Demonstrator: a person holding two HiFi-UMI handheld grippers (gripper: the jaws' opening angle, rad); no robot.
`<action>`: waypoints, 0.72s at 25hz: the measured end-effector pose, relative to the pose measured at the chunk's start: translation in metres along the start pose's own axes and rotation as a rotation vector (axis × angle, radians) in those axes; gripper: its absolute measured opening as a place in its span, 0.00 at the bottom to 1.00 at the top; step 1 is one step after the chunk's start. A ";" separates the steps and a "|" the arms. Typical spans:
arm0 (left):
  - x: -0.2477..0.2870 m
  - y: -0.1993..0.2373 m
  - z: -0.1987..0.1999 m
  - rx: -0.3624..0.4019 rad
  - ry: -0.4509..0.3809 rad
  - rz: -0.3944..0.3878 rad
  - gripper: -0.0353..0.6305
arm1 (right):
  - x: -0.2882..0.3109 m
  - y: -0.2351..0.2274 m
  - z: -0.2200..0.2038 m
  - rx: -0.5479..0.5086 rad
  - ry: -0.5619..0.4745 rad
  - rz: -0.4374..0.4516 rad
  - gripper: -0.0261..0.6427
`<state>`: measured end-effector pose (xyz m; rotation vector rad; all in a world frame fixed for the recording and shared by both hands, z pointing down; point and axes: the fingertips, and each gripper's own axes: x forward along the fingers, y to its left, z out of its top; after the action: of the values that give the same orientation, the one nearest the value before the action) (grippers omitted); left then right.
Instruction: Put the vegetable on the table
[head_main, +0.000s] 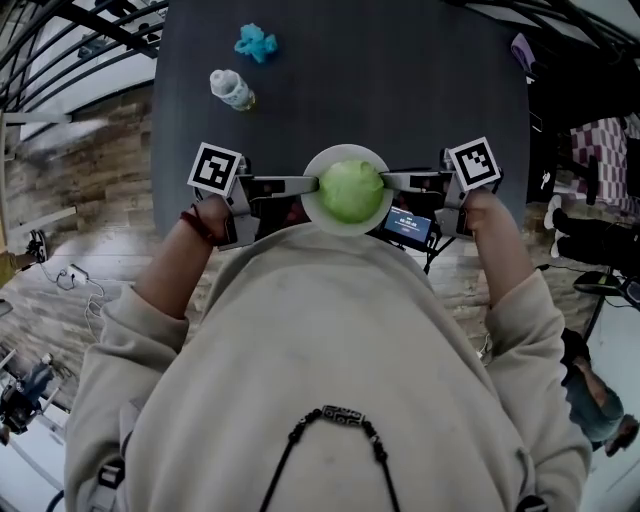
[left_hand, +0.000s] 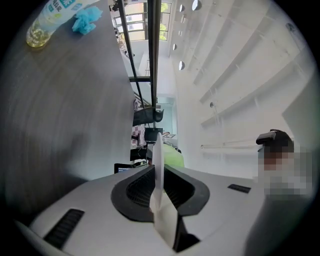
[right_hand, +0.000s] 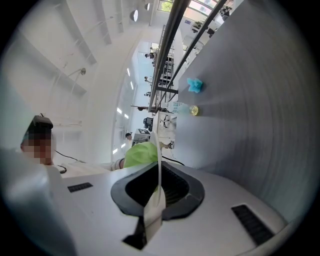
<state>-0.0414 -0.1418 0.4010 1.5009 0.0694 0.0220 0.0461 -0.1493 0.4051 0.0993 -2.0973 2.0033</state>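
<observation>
A round, pale green, smooth-leaved vegetable (head_main: 351, 190) sits on a white plate (head_main: 313, 210) at the centre of the frame, by the dark table's (head_main: 400, 80) near edge. The left gripper (head_main: 312, 184) and right gripper (head_main: 388, 181) each pinch the plate's rim from opposite sides.

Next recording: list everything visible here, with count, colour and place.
table: one, dark grey, ahead of the person
plate: one, white, at the table's near edge, between both grippers
vegetable: one, light green, on the plate
bottle: one, clear, on the table, left side
crumpled thing: one, cyan, on the table beyond the bottle
left gripper: one, grey, fingers shut on the plate's left rim
right gripper: one, grey, fingers shut on the plate's right rim
</observation>
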 end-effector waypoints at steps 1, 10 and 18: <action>0.000 0.000 0.001 0.001 -0.007 -0.002 0.13 | 0.001 0.000 0.003 -0.011 0.008 0.003 0.08; -0.003 0.010 -0.001 -0.035 -0.064 0.013 0.13 | 0.007 -0.010 0.004 0.001 0.056 0.022 0.08; -0.004 0.022 0.003 -0.053 -0.082 0.024 0.13 | 0.010 -0.023 0.008 0.016 0.063 0.028 0.08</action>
<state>-0.0442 -0.1437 0.4229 1.4480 -0.0146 -0.0183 0.0408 -0.1573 0.4297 0.0091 -2.0554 2.0128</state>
